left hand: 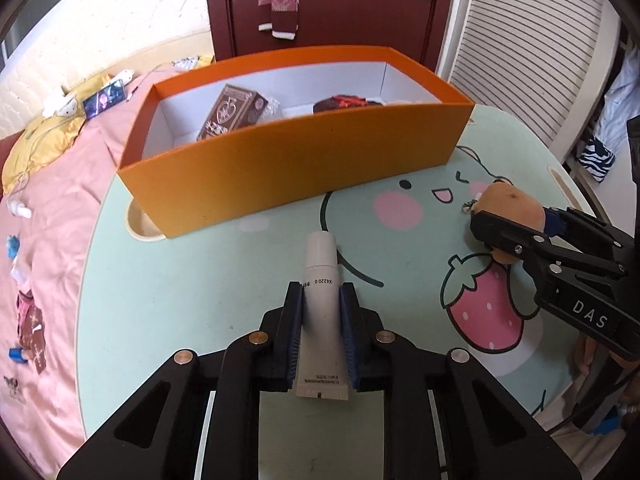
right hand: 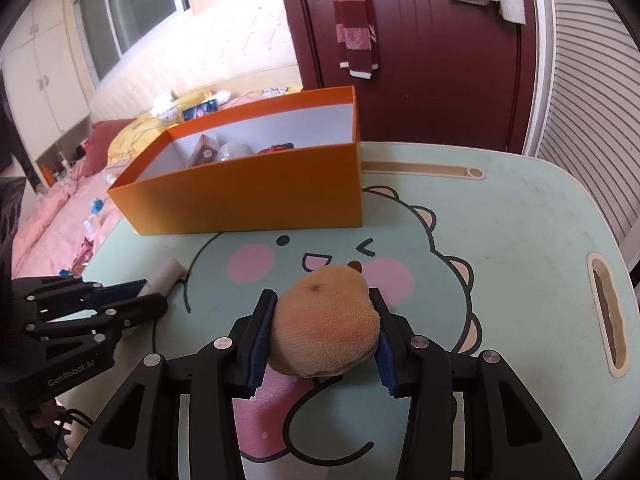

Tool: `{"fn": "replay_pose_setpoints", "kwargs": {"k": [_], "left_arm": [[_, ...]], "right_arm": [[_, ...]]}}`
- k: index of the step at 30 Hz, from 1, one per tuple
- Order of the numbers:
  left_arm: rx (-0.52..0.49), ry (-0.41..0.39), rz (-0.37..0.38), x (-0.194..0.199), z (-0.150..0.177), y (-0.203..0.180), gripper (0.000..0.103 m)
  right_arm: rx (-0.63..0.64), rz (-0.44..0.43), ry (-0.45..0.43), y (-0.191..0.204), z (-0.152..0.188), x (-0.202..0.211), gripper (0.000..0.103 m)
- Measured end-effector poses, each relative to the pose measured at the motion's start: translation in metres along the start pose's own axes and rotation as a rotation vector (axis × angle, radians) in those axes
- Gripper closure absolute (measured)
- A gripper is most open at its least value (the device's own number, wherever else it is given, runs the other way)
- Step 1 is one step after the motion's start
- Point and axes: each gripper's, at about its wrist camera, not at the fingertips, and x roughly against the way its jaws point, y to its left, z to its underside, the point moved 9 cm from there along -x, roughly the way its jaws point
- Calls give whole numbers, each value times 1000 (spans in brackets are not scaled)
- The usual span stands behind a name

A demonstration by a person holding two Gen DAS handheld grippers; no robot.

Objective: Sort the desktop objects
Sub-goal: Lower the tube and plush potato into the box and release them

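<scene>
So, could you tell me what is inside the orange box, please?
Inside the orange box: a brown patterned carton, something clear and crinkly, and a red-and-dark item. The near wall hides their lower parts.

Both wrist views look steeply down, close, sharing the orange box (left hand: 288, 168) and table (left hand: 200, 280).

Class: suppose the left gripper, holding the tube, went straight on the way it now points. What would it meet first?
Probably the table just beyond the tube, since the left gripper points downward. On a shallower line, the orange box comes next; depth is unclear.
</scene>
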Motion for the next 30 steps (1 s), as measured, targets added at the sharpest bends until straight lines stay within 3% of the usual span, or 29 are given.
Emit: {"fn": "replay_pose_setpoints", "kwargs": {"k": [8, 17, 24, 30], "left_arm": [[60, -118, 50, 33, -34, 6, 83], [96, -228, 30, 56, -85, 34, 83], [108, -246, 21, 44, -124, 51, 83], [118, -229, 37, 26, -137, 57, 83]], "right_arm": [[35, -12, -40, 16, -15, 8, 59], [57, -37, -122, 34, -57, 18, 59], [86, -36, -191, 45, -105, 14, 59], [91, -37, -189, 49, -127, -7, 59]]}}
